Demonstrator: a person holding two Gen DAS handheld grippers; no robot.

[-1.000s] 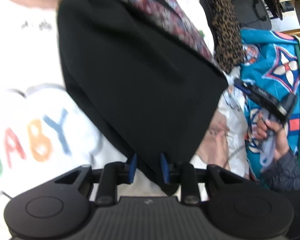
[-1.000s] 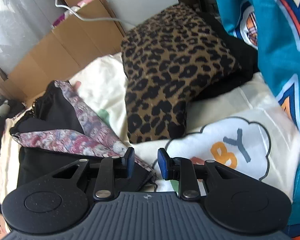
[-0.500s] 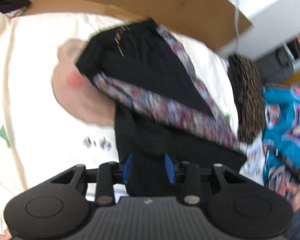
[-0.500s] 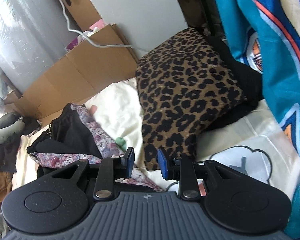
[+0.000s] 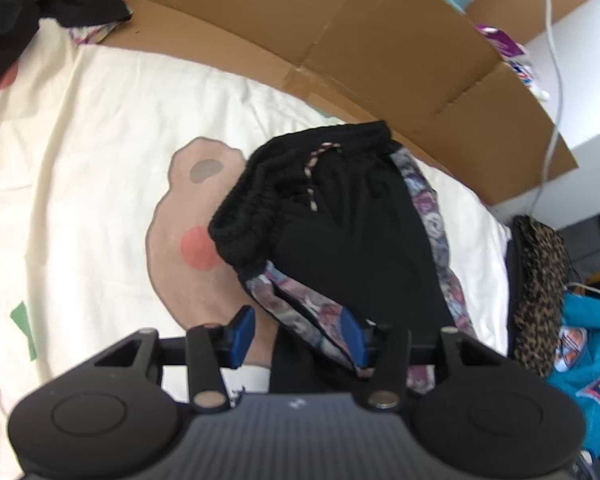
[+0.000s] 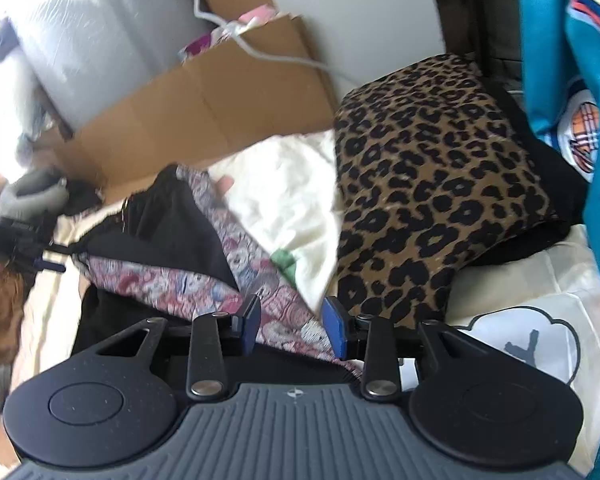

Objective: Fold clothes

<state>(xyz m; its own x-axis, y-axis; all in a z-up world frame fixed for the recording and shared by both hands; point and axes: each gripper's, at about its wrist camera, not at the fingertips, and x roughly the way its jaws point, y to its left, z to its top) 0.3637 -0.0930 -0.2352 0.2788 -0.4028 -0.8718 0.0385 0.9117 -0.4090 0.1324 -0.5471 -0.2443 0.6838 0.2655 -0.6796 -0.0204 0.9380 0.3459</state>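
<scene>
Left wrist view: black shorts (image 5: pixel 340 240) lie folded over just ahead of left gripper (image 5: pixel 298 334), jaws just opened and holding nothing; right gripper (image 6: pixel 292 326) likewise; tidying left.

A cream bedsheet (image 5: pixel 100 128) printed with a pink bear face carries everything. Black shorts (image 5: pixel 340 232) with patterned side panels lie folded on it, partly covering the bear. To the right of the shorts rests a folded leopard-print garment (image 6: pixel 432 184), and beyond that a teal printed cloth (image 5: pixel 592 360)
</scene>
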